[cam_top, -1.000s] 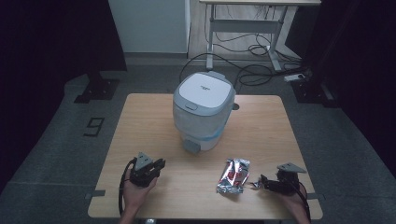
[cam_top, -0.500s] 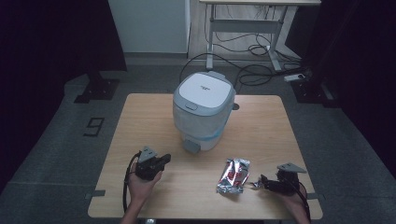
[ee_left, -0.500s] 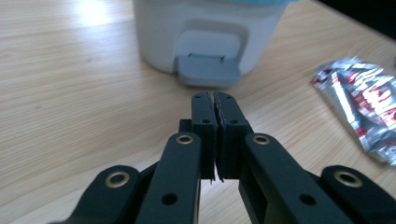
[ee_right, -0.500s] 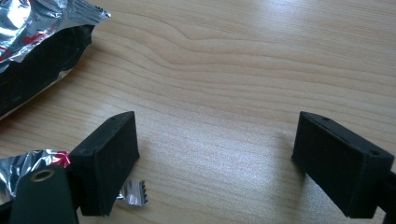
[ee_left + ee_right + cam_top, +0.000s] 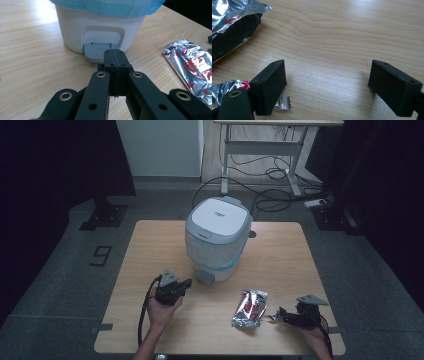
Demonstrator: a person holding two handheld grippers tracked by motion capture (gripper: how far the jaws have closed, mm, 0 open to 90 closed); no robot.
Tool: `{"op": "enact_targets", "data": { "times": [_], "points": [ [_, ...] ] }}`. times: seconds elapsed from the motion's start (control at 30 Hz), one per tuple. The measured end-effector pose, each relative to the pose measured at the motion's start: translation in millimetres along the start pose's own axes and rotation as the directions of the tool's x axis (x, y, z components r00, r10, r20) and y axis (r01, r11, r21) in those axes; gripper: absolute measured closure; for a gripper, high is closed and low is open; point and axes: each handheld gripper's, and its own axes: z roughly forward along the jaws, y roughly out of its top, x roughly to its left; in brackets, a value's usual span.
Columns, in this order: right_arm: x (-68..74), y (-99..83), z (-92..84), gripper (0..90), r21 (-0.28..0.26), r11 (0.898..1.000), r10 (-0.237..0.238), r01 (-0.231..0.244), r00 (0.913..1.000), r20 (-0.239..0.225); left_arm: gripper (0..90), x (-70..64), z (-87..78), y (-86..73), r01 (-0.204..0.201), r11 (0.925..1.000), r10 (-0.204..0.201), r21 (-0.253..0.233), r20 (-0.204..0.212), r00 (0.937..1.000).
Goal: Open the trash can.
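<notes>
A white pedal bin (image 5: 217,237) with a blue liner stands mid-table, and its grey foot pedal (image 5: 204,276) faces me. My left gripper (image 5: 187,283) lies just left of that pedal. Its jaws have just been closing and now meet with nothing between them. In the left gripper view the left gripper (image 5: 115,53) is shut, with its tips right at the pedal (image 5: 96,51) below the bin (image 5: 100,27). A silver and red foil packet (image 5: 250,309) lies at the front right. My right gripper (image 5: 277,316) rests just right of it. Seen in its own view, the right gripper (image 5: 328,67) is open over bare wood.
The foil packet (image 5: 229,22) shows at the top left of the right gripper view, and a torn foil scrap (image 5: 283,103) lies by the left finger. The wooden table (image 5: 150,250) has dark floor around it. Cables and a desk frame (image 5: 260,150) stand beyond.
My left hand has moved right across the table toward the bin's pedal. The right hand and the foil packet have kept still.
</notes>
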Motion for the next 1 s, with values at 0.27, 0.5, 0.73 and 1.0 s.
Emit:
{"op": "enact_targets", "data": {
  "times": [0.27, 0.5, 0.73, 1.0],
  "points": [
    [0.0, 0.0, -0.1, 14.4, -0.001, 1.0, 0.002, -0.002, 1.0, 0.001, 90.0, 0.1, 13.5, 7.6, 0.003, 1.0, -0.003, 0.008, 0.017, 0.9999],
    [-0.1, -0.1, -0.2, 14.7, -0.001, 1.0, 0.003, -0.003, 1.0, 0.003, 90.0, -3.0, 22.3, 12.5, -0.036, 0.9992, 0.036, 0.019, 0.001, 0.9994],
    [-0.1, 0.0, -0.2, 14.8, -0.001, 1.0, 0.003, -0.003, 1.0, 0.003, 90.0, -1.1, 32.9, 14.9, -0.004, 0.9997, 0.004, 0.026, 0.015, 0.9999],
    [-0.1, 0.0, -0.2, 14.8, -0.001, 1.0, 0.003, -0.003, 1.0, 0.003, 90.0, -4.6, 43.3, 23.6, -0.021, 0.9988, 0.02, 0.043, 0.019, 0.9996]
  ]
}}
